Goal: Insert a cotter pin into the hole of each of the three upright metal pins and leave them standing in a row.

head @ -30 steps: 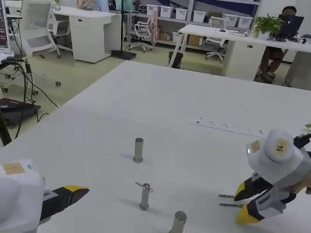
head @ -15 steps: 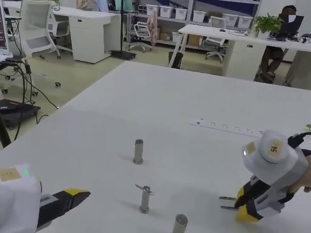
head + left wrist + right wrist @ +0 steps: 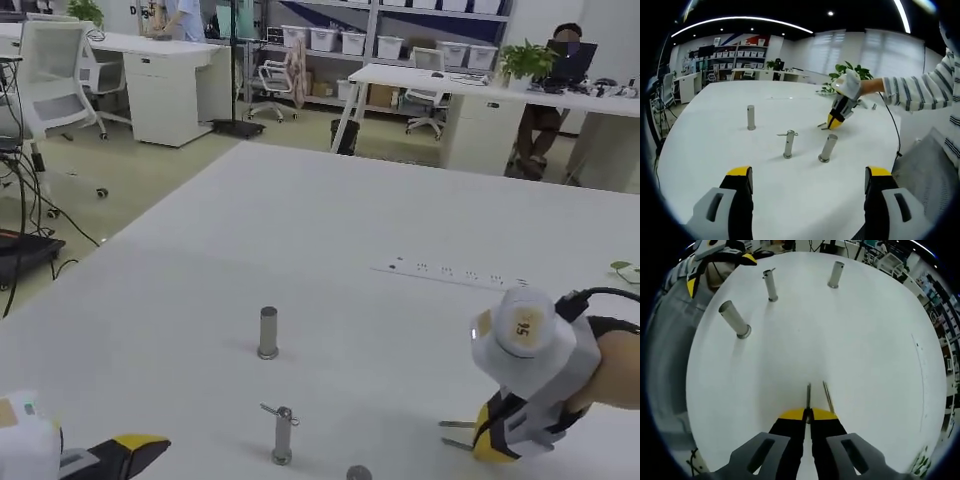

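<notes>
Three metal pins stand in a row on the white table (image 3: 330,230): a bare far pin (image 3: 268,332) (image 3: 751,117) (image 3: 836,274), a middle pin (image 3: 283,436) (image 3: 788,144) (image 3: 770,285) with a cotter pin through its top, and a bare near pin (image 3: 358,472) (image 3: 828,148) (image 3: 735,320). My right gripper (image 3: 482,440) (image 3: 834,121) (image 3: 808,415) is down at the table, shut on a cotter pin (image 3: 808,395) (image 3: 455,446). A second cotter pin (image 3: 827,394) (image 3: 455,425) lies right beside it. My left gripper (image 3: 807,176) (image 3: 135,452) hovers open, short of the row.
A white power strip (image 3: 455,272) lies farther back on the table, with a green leaf (image 3: 625,268) at the right edge. A striped sleeve (image 3: 920,90) reaches in behind the right gripper. Desks, chairs and a seated person fill the room beyond.
The right gripper came down over the two loose cotter pins and went from open to shut on one. The head camera tipped, shifting the scene. The left gripper stayed about where it was.
</notes>
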Available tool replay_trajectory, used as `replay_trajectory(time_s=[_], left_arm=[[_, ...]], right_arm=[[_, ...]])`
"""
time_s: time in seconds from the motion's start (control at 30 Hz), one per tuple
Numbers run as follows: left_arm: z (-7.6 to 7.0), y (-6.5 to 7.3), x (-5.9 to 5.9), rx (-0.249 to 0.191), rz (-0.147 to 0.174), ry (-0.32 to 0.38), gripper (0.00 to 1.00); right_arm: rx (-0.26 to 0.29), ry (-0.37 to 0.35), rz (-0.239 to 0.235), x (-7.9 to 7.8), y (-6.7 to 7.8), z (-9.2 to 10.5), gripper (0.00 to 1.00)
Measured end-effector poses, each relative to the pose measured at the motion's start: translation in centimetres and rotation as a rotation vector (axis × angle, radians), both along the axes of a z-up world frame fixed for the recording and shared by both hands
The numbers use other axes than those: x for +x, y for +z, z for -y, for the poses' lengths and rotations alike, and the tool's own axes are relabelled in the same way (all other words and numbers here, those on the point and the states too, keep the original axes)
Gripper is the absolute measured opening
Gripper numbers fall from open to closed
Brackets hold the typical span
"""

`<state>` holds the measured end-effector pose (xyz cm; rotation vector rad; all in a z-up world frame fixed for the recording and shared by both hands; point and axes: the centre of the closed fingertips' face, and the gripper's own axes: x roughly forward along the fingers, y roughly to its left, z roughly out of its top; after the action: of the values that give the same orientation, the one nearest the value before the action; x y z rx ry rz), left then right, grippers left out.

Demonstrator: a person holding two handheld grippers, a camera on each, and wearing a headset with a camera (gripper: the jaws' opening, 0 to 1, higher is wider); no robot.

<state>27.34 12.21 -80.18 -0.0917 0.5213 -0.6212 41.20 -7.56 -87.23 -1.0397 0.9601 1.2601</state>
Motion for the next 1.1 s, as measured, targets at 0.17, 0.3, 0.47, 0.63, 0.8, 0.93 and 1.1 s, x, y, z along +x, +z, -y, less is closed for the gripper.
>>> replay_trajectory(time_s=[0.17, 0.3, 0.47, 0.63, 0.8, 0.93, 1.1], left_arm=[[0.2, 0.1, -0.1, 0.005, -0.002, -0.015, 0.93], [0.0, 0.2, 0.0, 0.002, -0.001, -0.008, 0.93], [0.0, 0.4, 0.2, -0.005, 0.002, 0.006, 0.92], [0.4, 0.9, 0.3, 0.004, 0.01, -0.014, 0.92], [0.4, 1.2, 0.6, 0.009, 0.019, -0.023, 0.92], [0.6, 1.6, 0.7, 0.01, 0.022, -0.036, 0.92], [0.8, 1.8, 1.0, 0.017, 0.023, -0.051, 0.91]], right_arm=[[-0.013, -0.016, 0.012, 0.1, 0.0, 0.0, 0.04], [0.0, -0.031, 0.012, 0.1, 0.0, 0.0, 0.03], [-0.006, -0.017, 0.035, 0.1, 0.0, 0.0, 0.03], [-0.007, -0.017, 0.035, -0.1, 0.1, 0.0, 0.03], [0.045, -0.041, 0.0, -0.8, 0.5, -0.5, 0.03], [0.055, -0.037, 0.024, -0.6, 1.3, -0.4, 0.02], [0.082, -0.033, 0.036, -1.0, 2.2, -0.3, 0.02]])
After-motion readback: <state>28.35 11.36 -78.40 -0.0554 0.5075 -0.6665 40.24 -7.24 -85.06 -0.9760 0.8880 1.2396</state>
